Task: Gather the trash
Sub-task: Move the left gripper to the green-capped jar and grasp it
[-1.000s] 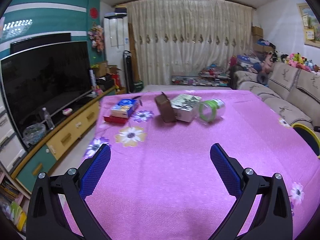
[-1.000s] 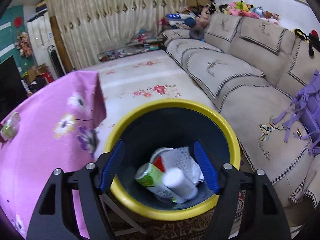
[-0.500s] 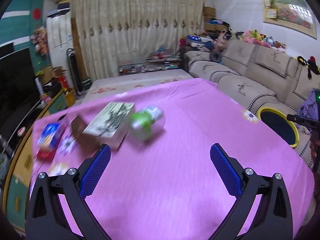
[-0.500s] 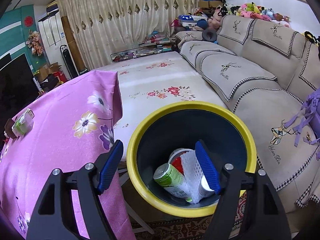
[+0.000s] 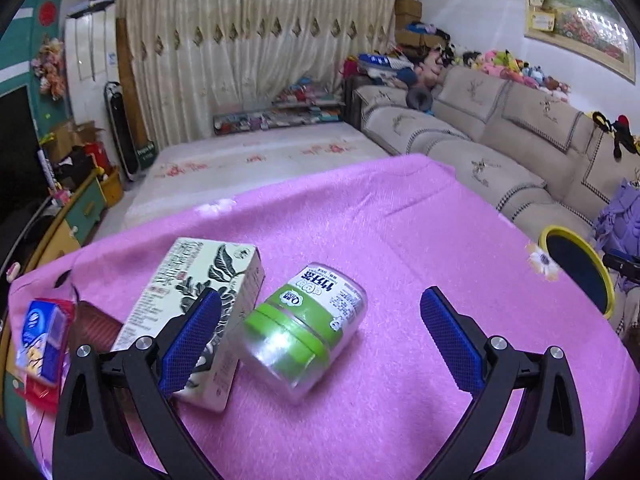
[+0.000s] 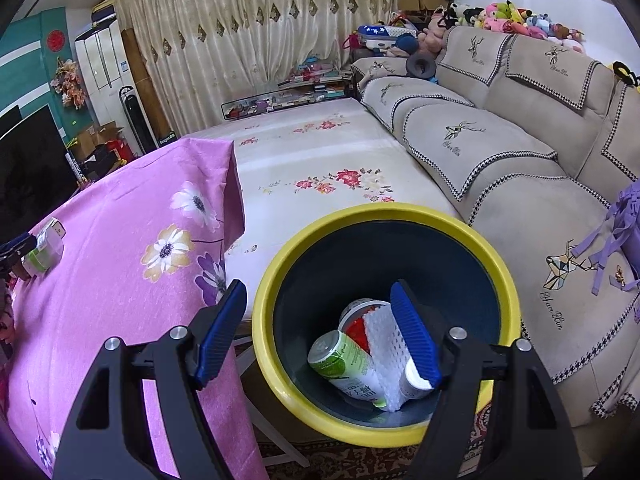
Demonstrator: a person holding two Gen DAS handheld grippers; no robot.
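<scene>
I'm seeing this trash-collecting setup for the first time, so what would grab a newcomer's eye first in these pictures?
Probably the bright pink flowered tablecloth, with a clear green-banded jar on its side between the open left gripper fingers, beside a leaf-printed box. Next, the yellow-rimmed bin beside the table, below the open right gripper, holding a green can and white foam netting.

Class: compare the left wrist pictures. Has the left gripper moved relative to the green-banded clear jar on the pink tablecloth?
Yes. The left gripper has closed in on the green-banded clear plastic jar: the jar, lying on the pink tablecloth, now sits large between the open jaws.
</scene>
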